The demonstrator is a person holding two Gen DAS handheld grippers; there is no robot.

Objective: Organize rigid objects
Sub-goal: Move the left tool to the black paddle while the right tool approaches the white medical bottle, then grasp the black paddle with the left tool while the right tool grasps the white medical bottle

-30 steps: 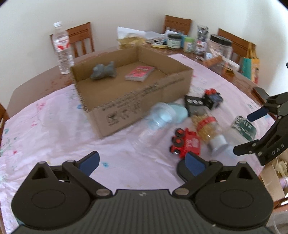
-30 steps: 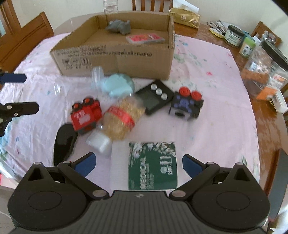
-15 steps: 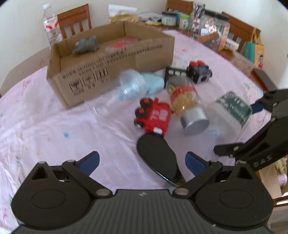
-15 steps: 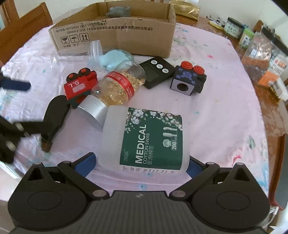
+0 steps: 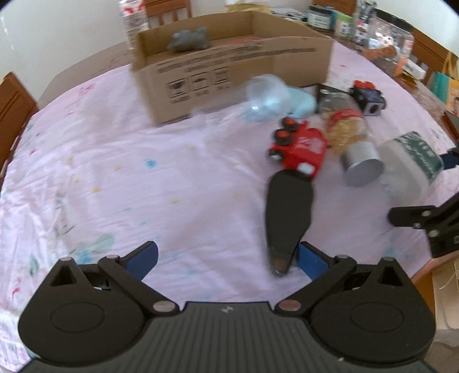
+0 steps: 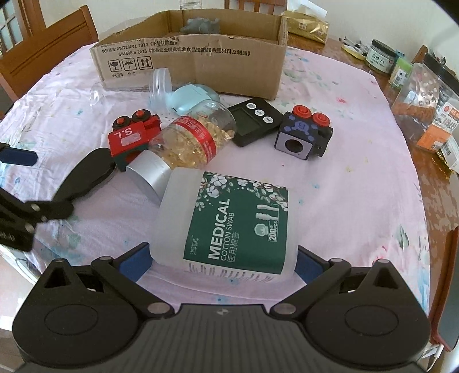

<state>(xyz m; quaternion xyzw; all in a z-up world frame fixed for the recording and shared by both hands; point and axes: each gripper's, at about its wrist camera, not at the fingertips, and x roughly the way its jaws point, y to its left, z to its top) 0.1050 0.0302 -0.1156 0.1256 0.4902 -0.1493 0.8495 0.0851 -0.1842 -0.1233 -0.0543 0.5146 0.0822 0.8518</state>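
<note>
A cardboard box (image 6: 195,57) stands at the back of the pink tablecloth with a grey toy (image 6: 200,25) inside. In front of it lie a red toy train (image 6: 132,137), a pill bottle (image 6: 186,143), a black timer (image 6: 255,120), a dark blue toy (image 6: 304,134), a clear cup (image 6: 160,86) and a flat black object (image 5: 287,218). My right gripper (image 6: 222,262) is open, its fingers on either side of the lying cotton swab jar (image 6: 229,223). My left gripper (image 5: 228,258) is open; the black object's tip lies by its right finger.
Jars, bottles and packets (image 6: 424,94) crowd the table's right back. Wooden chairs (image 6: 43,48) stand around. A gold packet (image 6: 307,25) lies behind the box. The table's edge runs close on the right (image 6: 439,229).
My right gripper has closed in on the cotton swab jar, which now sits between its fingers. My left gripper has moved left and forward, so the black object now lies by its right finger.
</note>
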